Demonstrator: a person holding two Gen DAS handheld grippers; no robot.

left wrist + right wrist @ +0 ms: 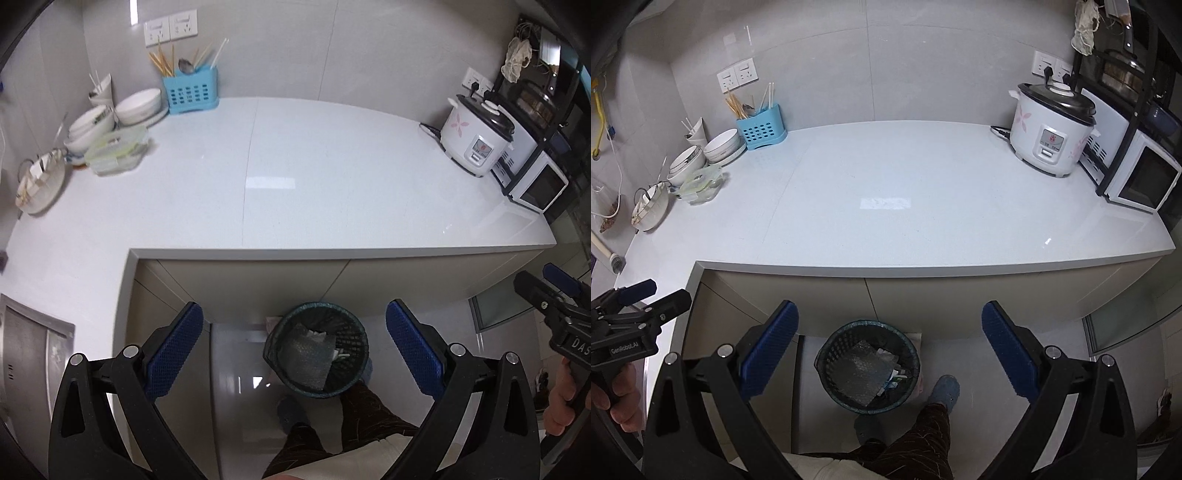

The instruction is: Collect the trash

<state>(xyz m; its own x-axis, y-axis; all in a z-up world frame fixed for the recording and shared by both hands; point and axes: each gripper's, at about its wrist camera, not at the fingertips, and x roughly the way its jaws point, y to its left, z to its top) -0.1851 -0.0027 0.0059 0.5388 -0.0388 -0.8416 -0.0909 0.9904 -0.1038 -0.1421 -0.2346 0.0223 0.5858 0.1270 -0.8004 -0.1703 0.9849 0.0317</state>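
A dark mesh trash basket [317,350] stands on the floor in front of the counter cabinets; it also shows in the right wrist view [868,365]. Inside lie a sheet of bubble wrap [304,360] and some small paper scraps [892,378]. My left gripper [293,352] is open and empty, held above the basket. My right gripper [890,354] is open and empty too, also above the basket. Each gripper shows at the edge of the other's view: the right one [554,295] and the left one [646,299].
White countertop [886,206] with bowls and plates [701,155], a blue utensil holder [761,129], a lidded plastic container [114,149], a rice cooker [1049,133] and a toaster oven on a black rack [1141,173]. Person's legs and slippers [942,395] beside the basket.
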